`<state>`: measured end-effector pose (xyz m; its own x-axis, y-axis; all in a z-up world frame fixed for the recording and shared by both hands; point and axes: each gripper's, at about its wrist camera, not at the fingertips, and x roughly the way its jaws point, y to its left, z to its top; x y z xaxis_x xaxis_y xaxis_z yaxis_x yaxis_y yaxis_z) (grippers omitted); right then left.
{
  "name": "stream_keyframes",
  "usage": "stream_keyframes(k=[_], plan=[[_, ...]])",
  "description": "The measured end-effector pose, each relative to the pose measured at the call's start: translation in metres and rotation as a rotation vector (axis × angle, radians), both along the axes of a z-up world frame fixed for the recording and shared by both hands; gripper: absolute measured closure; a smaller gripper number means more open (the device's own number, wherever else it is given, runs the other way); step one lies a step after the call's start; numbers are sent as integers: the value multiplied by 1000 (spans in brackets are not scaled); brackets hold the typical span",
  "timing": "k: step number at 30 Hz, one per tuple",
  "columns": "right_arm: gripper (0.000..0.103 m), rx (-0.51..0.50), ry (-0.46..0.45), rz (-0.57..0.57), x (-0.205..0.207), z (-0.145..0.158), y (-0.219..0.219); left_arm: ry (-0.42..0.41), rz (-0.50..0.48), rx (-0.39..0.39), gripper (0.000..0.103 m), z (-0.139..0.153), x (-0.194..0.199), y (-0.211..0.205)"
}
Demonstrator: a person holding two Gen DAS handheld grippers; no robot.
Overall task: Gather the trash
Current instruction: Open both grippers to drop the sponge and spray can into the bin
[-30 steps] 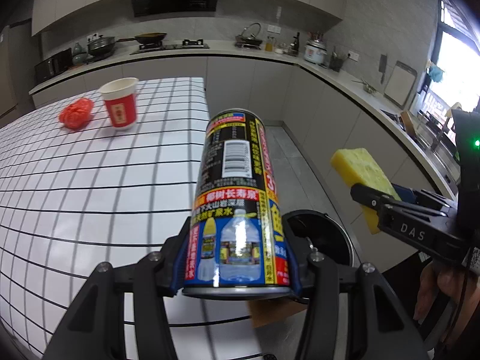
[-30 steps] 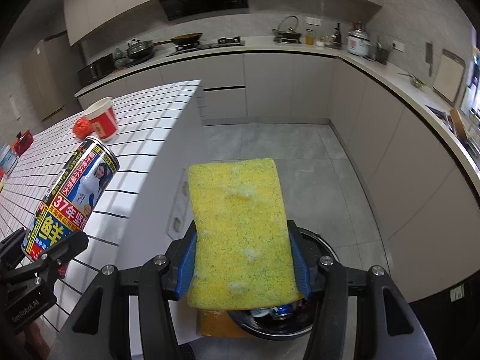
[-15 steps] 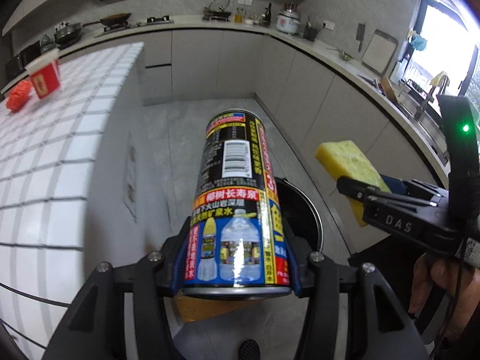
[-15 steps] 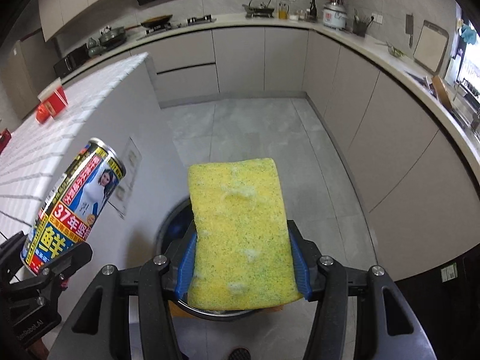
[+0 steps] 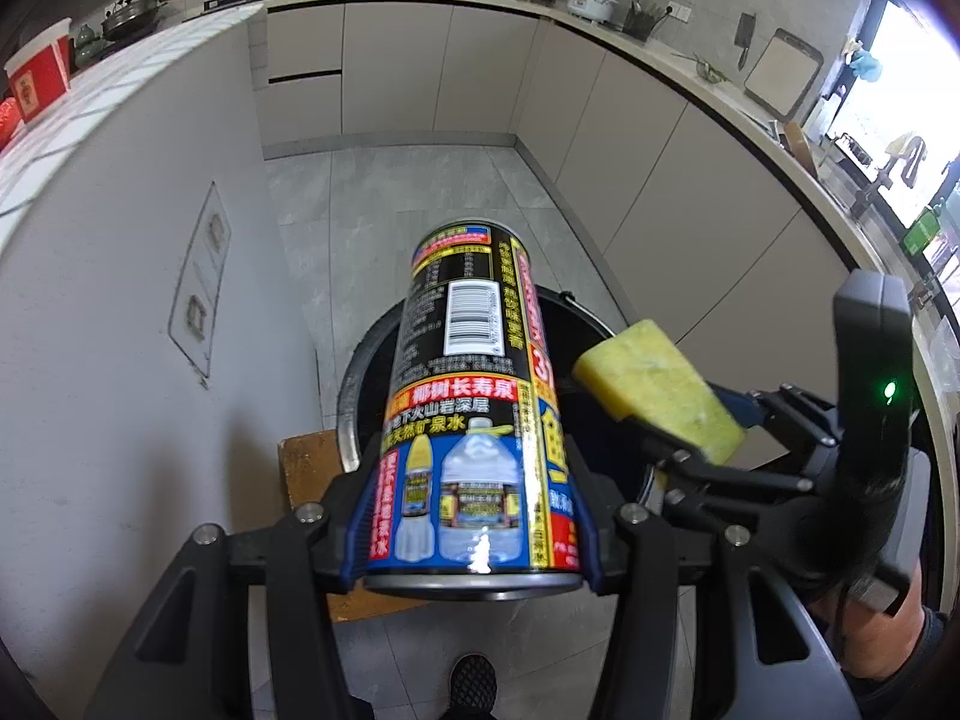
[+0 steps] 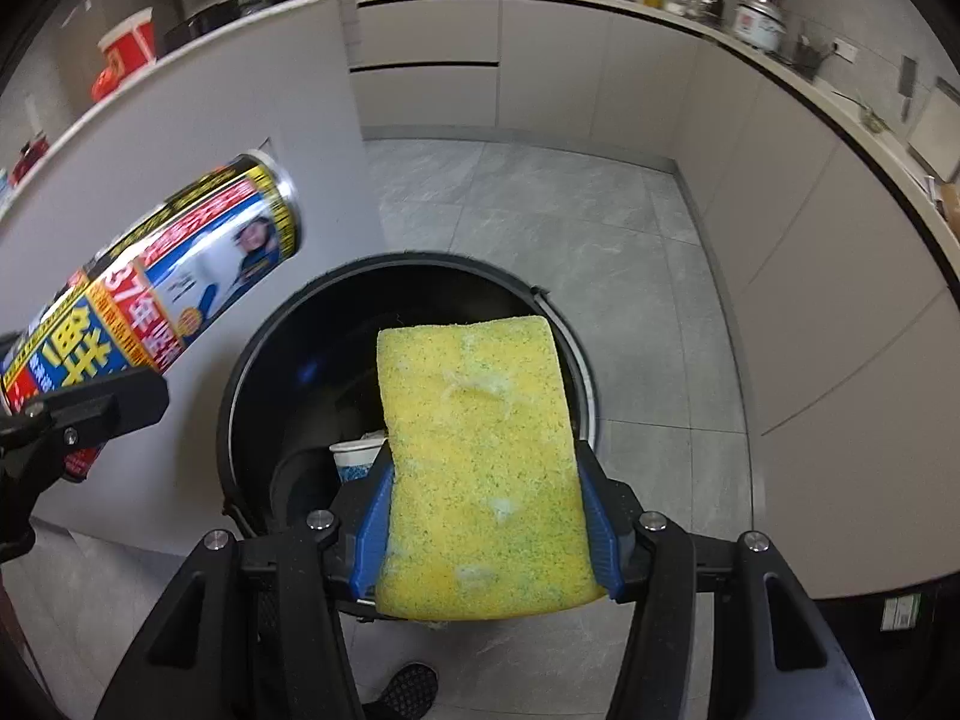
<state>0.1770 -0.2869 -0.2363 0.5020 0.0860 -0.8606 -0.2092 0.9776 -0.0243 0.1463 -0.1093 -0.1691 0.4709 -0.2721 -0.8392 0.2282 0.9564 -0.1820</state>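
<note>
Jaws clamped on can [image 5: 474,414] and sponge [image 6: 480,456], both above bin [image 6: 282,324]

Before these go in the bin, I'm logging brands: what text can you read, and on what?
Can, left wrist view: "椰树长寿泉"
Same can, next lines: "地下火山岩深层", "天然矿泉水"
Can, right wrist view: "37年", "鲜"
Barcode digits and fine print on the can: too small to read.
Red paper cup on the counter: gold mark, blurred.
Sponge: no text.
</note>
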Motion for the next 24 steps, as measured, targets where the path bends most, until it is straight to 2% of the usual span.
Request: stream_keyframes(k=[3,5,6,7,8,9,12,17,24], plan=[[46,-9,11,37,7,-10,4,39,-6,-27,49,-9,5,-3],[45,-4,13,67,12,-16,8,109,-30,-59,47,-22,14,-5],[40,3,16,93,17,-18,9,134,-7,-56,34,-28,18,-2],[31,-9,17,114,18,-23,12,132,35,-54,16,-30,20,6],[3,-53,22,124,22,-30,16,124,59,-59,12,-29,21,13],[0,-80,16,125,23,-34,14,120,90,-58,11,-28,22,21],[0,-98,13,129,23,-40,11,100,124,-9,11,-22,24,31],[0,-54,37,72,27,-37,1,84,106,42,11,-18,19,22],[0,-30,53,24,30,-25,-3,50,73,66,11,-3,21,13]])
